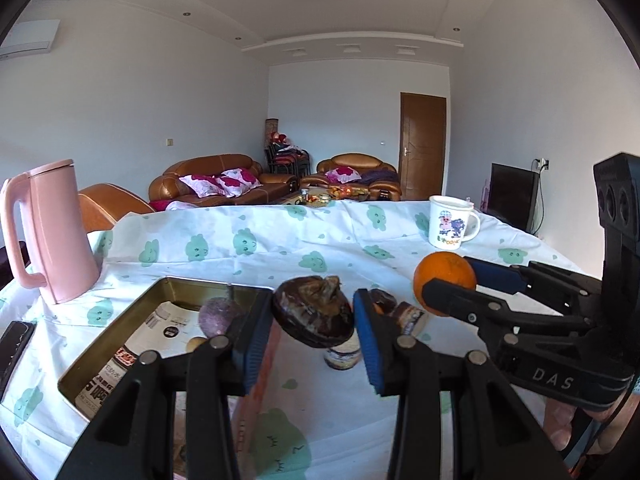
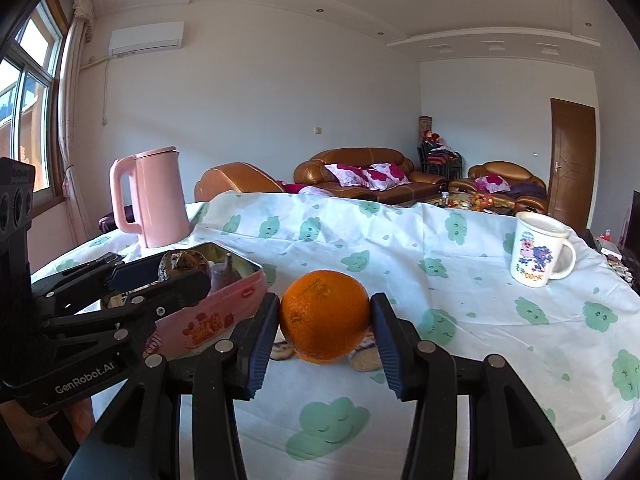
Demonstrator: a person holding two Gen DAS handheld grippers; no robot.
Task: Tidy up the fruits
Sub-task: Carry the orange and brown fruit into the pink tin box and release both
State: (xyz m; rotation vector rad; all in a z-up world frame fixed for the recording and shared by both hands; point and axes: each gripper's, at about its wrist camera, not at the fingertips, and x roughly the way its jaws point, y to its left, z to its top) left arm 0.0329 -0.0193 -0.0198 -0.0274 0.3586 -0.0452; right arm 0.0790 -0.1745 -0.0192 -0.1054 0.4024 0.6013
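Behind the left gripper point(image 1: 313, 334), small wrapped items point(image 1: 400, 314) and a jar point(image 1: 343, 354) on the table are half hidden and hard to identify. This gripper grasps a dark brown wrinkled fruit point(image 1: 313, 312) just beside the tin tray point(image 1: 120, 332), which holds a purple fruit point(image 1: 219, 315) over printed paper. The right gripper point(image 2: 325, 326) clasps the orange point(image 2: 324, 315) near the table's front edge. A cloud-print tablecloth point(image 2: 460, 308) covers the table; a pink kettle point(image 2: 154, 200) stands at its far left corner, a cartoon mug point(image 2: 538, 250) far right. Brown leather sofas point(image 2: 360, 174) fill the room behind.

Kettle point(image 2: 150, 200) left, tin point(image 2: 224, 292) nearer, mug point(image 2: 538, 254) right.
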